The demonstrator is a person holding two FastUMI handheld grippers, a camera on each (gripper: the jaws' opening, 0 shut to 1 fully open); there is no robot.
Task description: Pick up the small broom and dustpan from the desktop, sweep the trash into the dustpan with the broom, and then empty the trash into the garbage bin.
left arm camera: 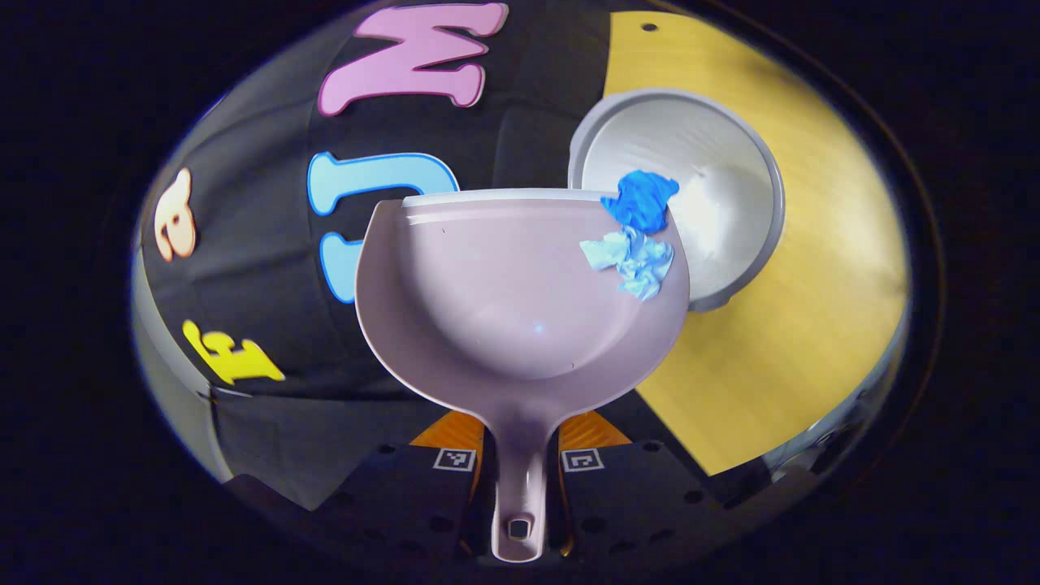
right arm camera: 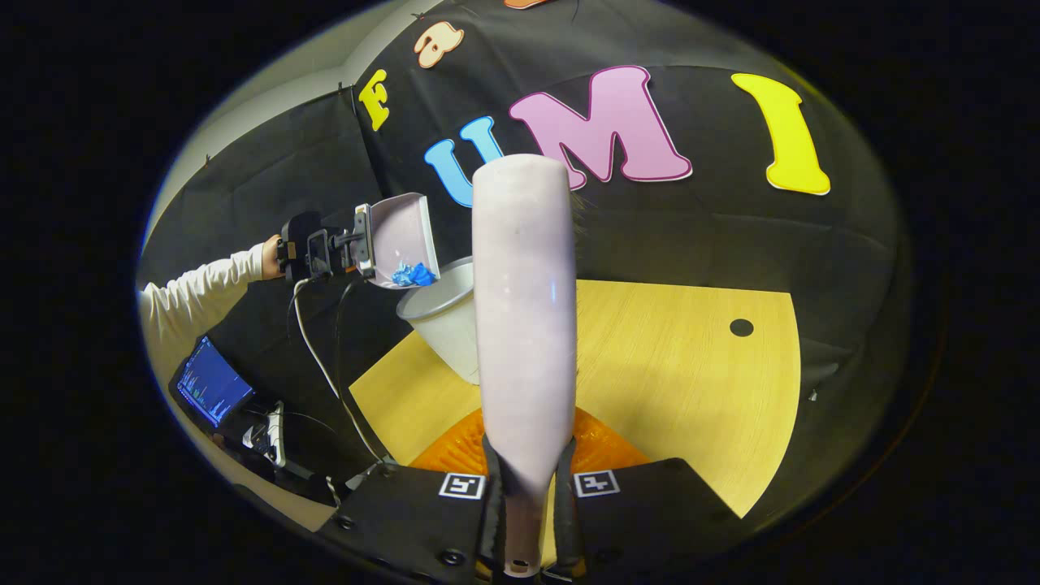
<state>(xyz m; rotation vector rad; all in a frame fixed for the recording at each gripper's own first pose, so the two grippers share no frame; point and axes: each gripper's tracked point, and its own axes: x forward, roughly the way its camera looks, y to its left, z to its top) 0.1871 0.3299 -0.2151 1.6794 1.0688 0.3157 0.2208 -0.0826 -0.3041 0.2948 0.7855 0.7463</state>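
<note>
Pale lilac plastic dustpan [left arm camera: 520, 292] sits at the centre of the left gripper view, its long axis running from the handle at the bottom of the frame up to its wide mouth near the middle. The left gripper [left arm camera: 520, 487] pinches the handle between both fingers at the bottom centre. Two pieces of trash lie against the pan's upper right edge: a crumpled dark blue scrap [left arm camera: 642, 199] and, touching it just below, a crumpled pale blue scrap [left arm camera: 634, 260]. Behind that edge, toward the upper right, stands a round grey plastic garbage bin [left arm camera: 731, 162] on a light wooden desktop [left arm camera: 796, 341], its open inside showing.

In the right gripper view, a pale lilac plastic small broom [right arm camera: 524, 325] rises up the middle of the frame, handle at the bottom and head near the top, with what may be dark bristles along its right side. The right gripper [right arm camera: 528, 504] clamps the handle with both fingers. At the left, the dustpan is tilted over the bin's rim, mouth pointing down toward the bin, held out by an arm in a white sleeve [right arm camera: 203, 284].
</note>
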